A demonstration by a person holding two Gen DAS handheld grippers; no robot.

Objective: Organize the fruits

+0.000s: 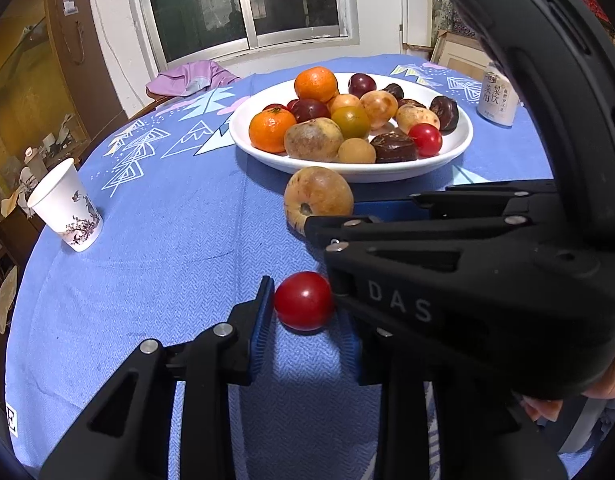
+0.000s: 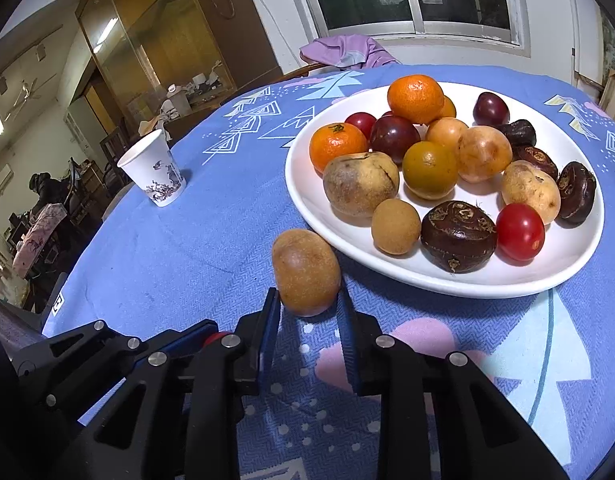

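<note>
In the left wrist view a red cherry tomato lies on the blue tablecloth between the pads of my left gripper. The left pad touches it, and the right pad is partly hidden behind my right gripper, which crosses in front. My right gripper is shut on a yellow-brown round fruit just in front of the white plate. The plate is piled with tangerines, dark plums, a tomato, brown fruits and dark water chestnuts. The same yellow-brown fruit also shows in the left wrist view.
A patterned paper cup stands near the table's left edge. A white drink can stands to the right of the plate. Purple cloth lies on a chair at the far edge. A hand holds the right gripper.
</note>
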